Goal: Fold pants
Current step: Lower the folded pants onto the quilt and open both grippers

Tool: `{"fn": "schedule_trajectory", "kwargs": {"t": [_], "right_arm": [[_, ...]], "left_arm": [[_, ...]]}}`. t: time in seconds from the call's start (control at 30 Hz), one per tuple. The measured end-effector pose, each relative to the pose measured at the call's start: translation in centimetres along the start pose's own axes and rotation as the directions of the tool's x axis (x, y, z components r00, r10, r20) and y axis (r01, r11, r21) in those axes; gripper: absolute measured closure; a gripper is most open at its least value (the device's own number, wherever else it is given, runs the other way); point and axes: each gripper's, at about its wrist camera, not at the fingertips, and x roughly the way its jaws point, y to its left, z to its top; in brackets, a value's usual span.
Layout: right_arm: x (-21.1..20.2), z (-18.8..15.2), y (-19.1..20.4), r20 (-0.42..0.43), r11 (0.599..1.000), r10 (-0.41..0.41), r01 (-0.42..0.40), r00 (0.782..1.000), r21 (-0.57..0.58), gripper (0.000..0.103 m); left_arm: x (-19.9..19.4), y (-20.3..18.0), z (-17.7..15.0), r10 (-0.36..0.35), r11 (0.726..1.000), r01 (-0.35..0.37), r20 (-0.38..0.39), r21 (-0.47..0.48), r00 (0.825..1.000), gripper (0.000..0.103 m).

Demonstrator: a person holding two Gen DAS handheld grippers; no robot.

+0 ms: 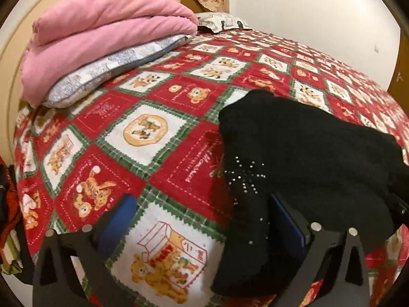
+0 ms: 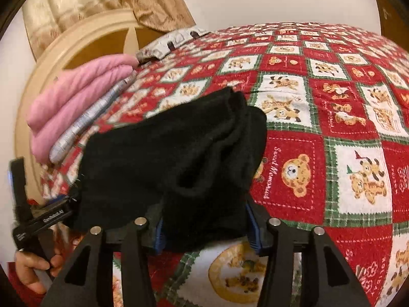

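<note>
The black pants (image 1: 306,158) lie bunched in a folded heap on the bed (image 1: 158,97), near its front edge, on the red, white and green bear-print bedspread (image 2: 332,117). A cluster of small shiny studs (image 1: 245,176) marks the fabric on the side toward the left tongs.

Left tongs (image 1: 202,220): the jaws stand wide apart. One blue-padded finger (image 1: 117,220) sits over bare bedspread; the other finger (image 1: 288,225) lies against the edge of the pants. The fabric lies beside and partly between the jaws, and the pads do not press on it.

Right tongs (image 2: 207,232): the jaws stand partly apart, with a hanging fold of the pants between them. Fabric fills the gap from one blue pad (image 2: 159,235) to the other; whether the pads still press on it cannot be told.

In the right wrist view, the body of the left tongs shows at the left edge, with the person's hand (image 2: 33,268) on its handle.

At the far left corner of the bed, by the curved headboard (image 1: 15,51), a folded pink blanket (image 1: 97,41) rests on a grey patterned pillow (image 1: 107,71). A beige curtain (image 2: 97,2) hangs behind the headboard.
</note>
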Motion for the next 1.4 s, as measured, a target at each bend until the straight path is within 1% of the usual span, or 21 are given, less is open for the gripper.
{"fn": "schedule_trajectory", "kwargs": {"t": [0.1,0.13,0.2,0.23,0.3,0.33,0.37,0.4,0.5,0.6,0.7,0.77,0.83,0.87,0.9,0.93,0.97,1.0,1.1,1.17,1.4], "right_arm": [[-2.8,-0.3,-2.6,0.094,0.990,0.042,-0.054,0.995,0.127,0.039],[-3.5,-0.4,-3.2,0.115,0.987,0.034,-0.052,0.993,0.153,0.039],[-5.6,-0.8,-4.3,0.171,0.979,-0.008,-0.027,0.985,0.202,0.039],[-6.3,-0.9,-4.2,0.193,0.980,-0.027,-0.012,0.981,0.200,0.039],[-7.5,-1.0,-2.8,0.223,0.988,-0.100,0.069,0.970,0.141,0.039],[-7.6,-0.9,-1.7,0.228,0.990,-0.123,0.104,0.966,0.092,0.048],[-7.6,-0.9,-0.5,0.229,0.992,-0.127,0.122,0.965,0.038,0.056],[-7.3,-0.9,0.7,0.224,0.991,-0.129,0.137,0.966,-0.016,0.068],[-6.3,-1.1,3.5,0.212,0.982,-0.118,0.146,0.970,-0.120,0.069],[-5.1,-1.4,4.1,0.173,0.978,-0.133,0.157,0.976,-0.137,0.069],[-3.9,-1.4,3.3,0.123,0.981,-0.147,0.160,0.981,-0.111,0.068],[-3.3,-1.4,2.4,0.101,0.984,-0.148,0.156,0.984,-0.085,0.068],[-3.3,-1.3,1.8,0.085,0.987,-0.144,0.149,0.986,-0.058,0.068],[-3.7,-1.4,1.6,0.085,0.988,-0.145,0.149,0.986,-0.049,0.068],[-4.1,-1.5,1.6,0.085,0.986,-0.158,0.163,0.984,-0.044,0.066],[-4.5,-1.7,1.5,0.081,0.982,-0.180,0.184,0.980,-0.037,0.060],[-4.9,-1.8,1.4,0.076,0.981,-0.193,0.195,0.978,-0.022,0.057],[-5.4,-2.0,1.4,0.076,0.981,-0.193,0.194,0.978,-0.005,0.053],[-7.7,-3.3,1.4,0.121,0.986,-0.164,0.157,0.979,0.059,0.050],[-8.9,-4.4,2.2,0.147,0.986,-0.160,0.152,0.976,0.064,0.042],[-10.1,-7.6,4.9,0.134,0.995,-0.096,0.094,0.986,0.018,0.040]], "left_arm": [[-0.4,2.3,0.4,-0.077,0.994,0.074,-0.038,-0.075,0.996,0.000],[-0.8,3.3,0.4,-0.090,0.992,0.086,-0.039,-0.097,0.995,0.000],[-1.7,4.5,0.0,-0.085,0.990,0.081,-0.028,-0.120,0.996,0.000],[-2.3,5.0,-0.2,-0.072,0.989,0.069,-0.018,-0.128,0.997,0.000],[-3.4,5.7,-0.9,0.011,0.991,-0.011,0.004,-0.136,1.000,0.000],[-3.9,5.7,-1.2,0.045,0.990,-0.042,0.020,-0.131,0.999,0.000],[-4.5,5.5,-1.4,0.062,0.991,-0.058,0.039,-0.118,0.997,0.000],[-4.9,5.3,-1.5,0.064,0.993,-0.058,0.054,-0.102,0.996,0.000],[-6.4,2.8,-1.5,0.065,0.998,-0.064,0.115,-0.011,0.991,0.001],[-7.0,-0.3,-1.6,0.066,0.994,-0.078,0.148,0.077,0.987,0.001],[-6.2,-2.2,-1.9,0.077,0.988,-0.093,0.130,0.125,0.988,0.001],[-4.8,-3.0,-2.3,0.103,0.982,-0.115,0.092,0.147,0.990,0.001],[-3.8,-3.3,-2.6,0.121,0.978,-0.130,0.060,0.162,0.991,0.001],[-3.9,-3.2,-2.8,0.121,0.979,-0.130,0.065,0.159,0.991,0.001],[-4.2,-3.2,-3.0,0.120,0.979,-0.130,0.071,0.157,0.990,0.001],[-4.6,-3.2,-3.1,0.120,0.979,-0.131,0.072,0.156,0.990,0.001],[-4.8,-3.2,-3.1,0.121,0.979,-0.131,0.072,0.158,0.990,0.001],[-5.2,-3.2,-3.2,0.123,0.978,-0.133,0.074,0.158,0.990,0.001],[-6.3,-3.3,-3.6,0.108,0.980,-0.123,0.101,0.157,0.989,0.001],[-6.8,-3.5,-3.8,0.105,0.979,-0.122,0.109,0.161,0.988,0.001],[-9.1,-3.7,-5.4,0.048,0.988,-0.065,0.127,0.138,0.991,0.000]]}}
